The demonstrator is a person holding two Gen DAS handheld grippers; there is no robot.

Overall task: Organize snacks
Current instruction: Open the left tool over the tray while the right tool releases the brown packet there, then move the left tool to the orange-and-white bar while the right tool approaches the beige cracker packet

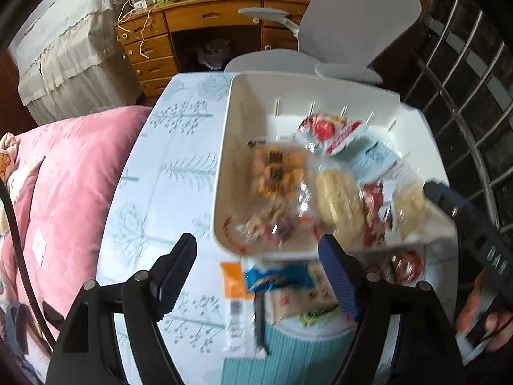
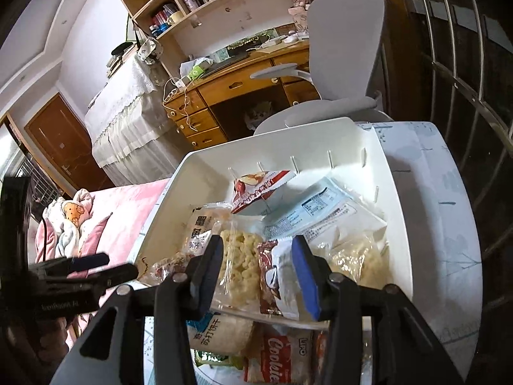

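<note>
Sitting on the tree-patterned surface (image 1: 179, 173), the white bin (image 1: 243, 102) holds most of the snacks: a red-and-white packet (image 2: 259, 189) at the far side, a pale blue packet (image 2: 320, 208) beside it, and rice crackers (image 2: 239, 256) nearer. More snacks, among them a Cookies pack (image 2: 282, 353) and an orange-ended wrapper (image 1: 235, 288), lie on the surface just in front of the bin. The left gripper (image 1: 256, 276) hovers above these with jaws wide and nothing between them. The right gripper (image 2: 256, 272) hangs over the bin's near edge, jaws partly apart, pressing on nothing. A pink bed (image 1: 70, 173) lies to the left.
</note>
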